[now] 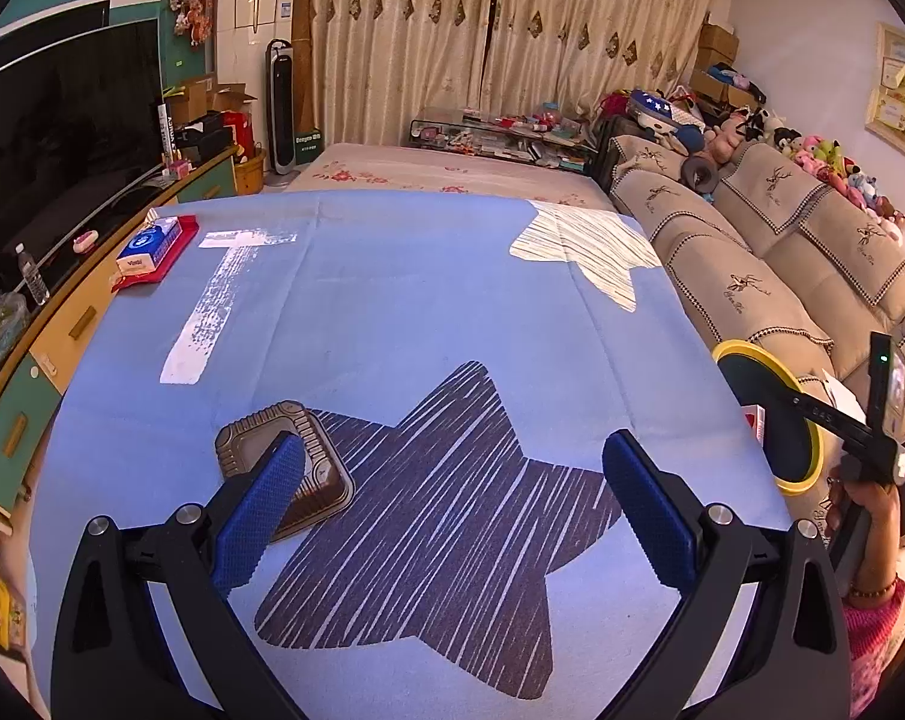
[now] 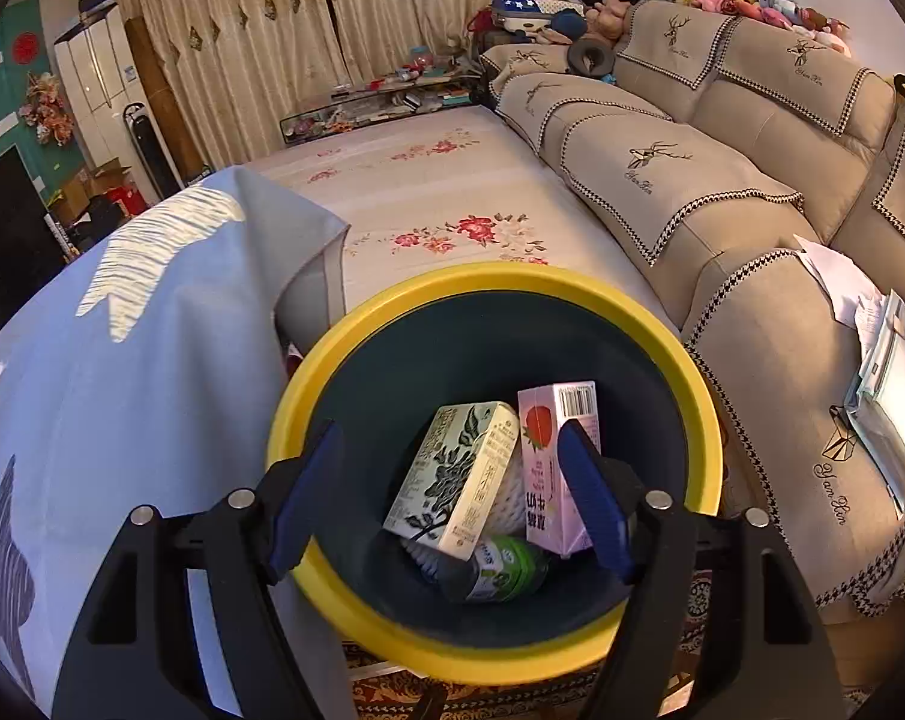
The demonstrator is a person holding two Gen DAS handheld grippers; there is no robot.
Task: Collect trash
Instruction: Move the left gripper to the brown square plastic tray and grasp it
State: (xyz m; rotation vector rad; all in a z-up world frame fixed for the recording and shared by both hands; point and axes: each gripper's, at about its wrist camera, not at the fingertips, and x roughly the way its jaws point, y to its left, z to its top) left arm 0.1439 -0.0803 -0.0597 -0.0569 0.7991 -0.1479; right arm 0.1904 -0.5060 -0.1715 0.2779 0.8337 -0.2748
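1. The left tool [image 1: 452, 498] is spread wide and holds nothing; it hangs over the blue cloth of the bench [image 1: 392, 300], above the dark star print.
2. A brown square tray [image 1: 254, 450] lies at lower left of the left view, partly behind the tool's left finger [image 1: 260, 510]; whether they touch I cannot tell.
3. A blue pack [image 1: 146, 246] sits on a red mat at the bench's upper-left edge. The cloth between it and the tray is bare.
4. The right tool [image 2: 452, 504] stands open over the bin [image 2: 500, 282] with nothing gripped.
5. In the bin lie a cream carton [image 2: 452, 474], a pink carton [image 2: 548, 462] and a green bottle [image 2: 500, 570].
6. The bin's yellow rim sits just beside the bench's hanging cloth edge, with the sofa [image 2: 722, 192] at the right of the frame.
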